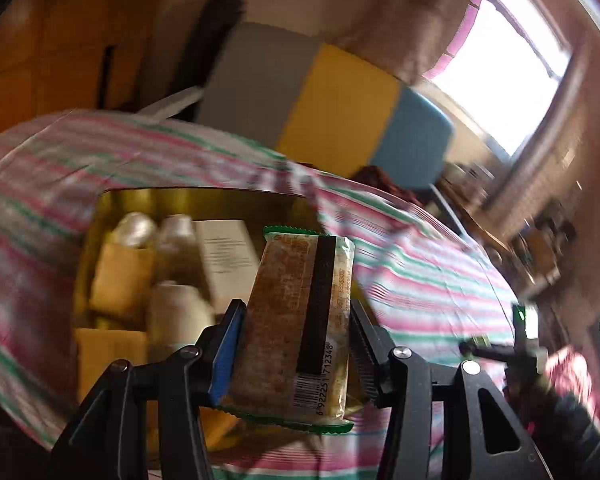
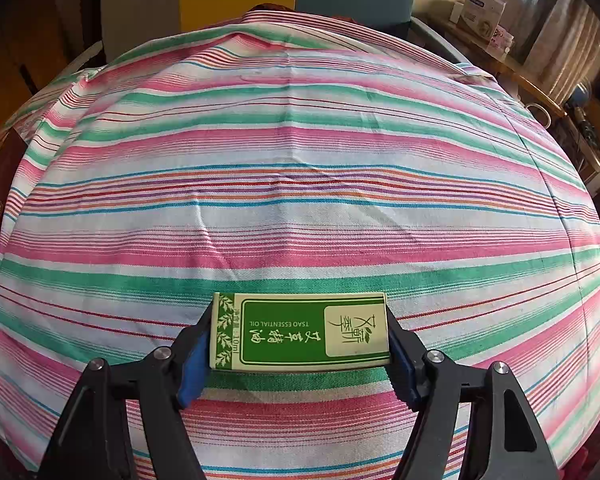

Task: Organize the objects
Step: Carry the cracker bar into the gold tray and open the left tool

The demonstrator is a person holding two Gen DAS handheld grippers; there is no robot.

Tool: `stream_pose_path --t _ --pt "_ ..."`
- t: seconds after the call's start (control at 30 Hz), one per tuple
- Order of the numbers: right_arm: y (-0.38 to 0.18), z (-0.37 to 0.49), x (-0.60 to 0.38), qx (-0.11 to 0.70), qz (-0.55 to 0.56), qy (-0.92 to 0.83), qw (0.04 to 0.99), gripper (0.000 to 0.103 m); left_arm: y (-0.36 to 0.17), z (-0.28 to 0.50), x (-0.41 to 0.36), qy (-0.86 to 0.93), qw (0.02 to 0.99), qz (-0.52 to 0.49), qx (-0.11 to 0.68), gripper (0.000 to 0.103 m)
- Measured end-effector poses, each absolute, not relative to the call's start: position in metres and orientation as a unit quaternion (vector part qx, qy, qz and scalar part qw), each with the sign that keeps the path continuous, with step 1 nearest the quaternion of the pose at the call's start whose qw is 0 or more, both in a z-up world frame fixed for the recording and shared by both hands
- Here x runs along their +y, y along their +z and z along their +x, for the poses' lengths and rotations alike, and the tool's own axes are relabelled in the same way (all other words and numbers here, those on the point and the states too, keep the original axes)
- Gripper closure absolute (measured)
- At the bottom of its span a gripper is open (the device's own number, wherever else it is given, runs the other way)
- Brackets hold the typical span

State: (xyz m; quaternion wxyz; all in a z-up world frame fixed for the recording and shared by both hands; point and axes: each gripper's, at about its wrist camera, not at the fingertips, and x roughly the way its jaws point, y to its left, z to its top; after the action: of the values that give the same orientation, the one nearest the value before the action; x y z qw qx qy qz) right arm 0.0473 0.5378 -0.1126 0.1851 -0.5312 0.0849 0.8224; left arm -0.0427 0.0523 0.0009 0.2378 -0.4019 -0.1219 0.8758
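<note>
Left gripper tilted downward, clamped on a snack bar packet — held above the striped cloth, near an open box of items. Right gripper pitched steeply down, clamped on a green essential-oil box — over the cloth.

Your left tongs clamp a green-edged clear plastic snack-bar packet, barcode facing you. Behind it an open yellow cardboard box holding blurred pale bottles and small cartons sits on the pink-and-green striped cloth.
</note>
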Motion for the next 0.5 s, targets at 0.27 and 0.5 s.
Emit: stream_pose_path --t 0.27,0.5 --pt "-0.113 0.047 0.538 0.081 -0.532 0.822 0.185 0.03 -0.016 -0.087 0.083 0.844 0.247 -0.444 -0.173 0.052" --pt "-0.113 0.047 0.537 0.078 -0.533 0.823 0.184 0.03 -0.039 -0.128 0.126 0.839 0.214 -0.481 -0.135 0.052"
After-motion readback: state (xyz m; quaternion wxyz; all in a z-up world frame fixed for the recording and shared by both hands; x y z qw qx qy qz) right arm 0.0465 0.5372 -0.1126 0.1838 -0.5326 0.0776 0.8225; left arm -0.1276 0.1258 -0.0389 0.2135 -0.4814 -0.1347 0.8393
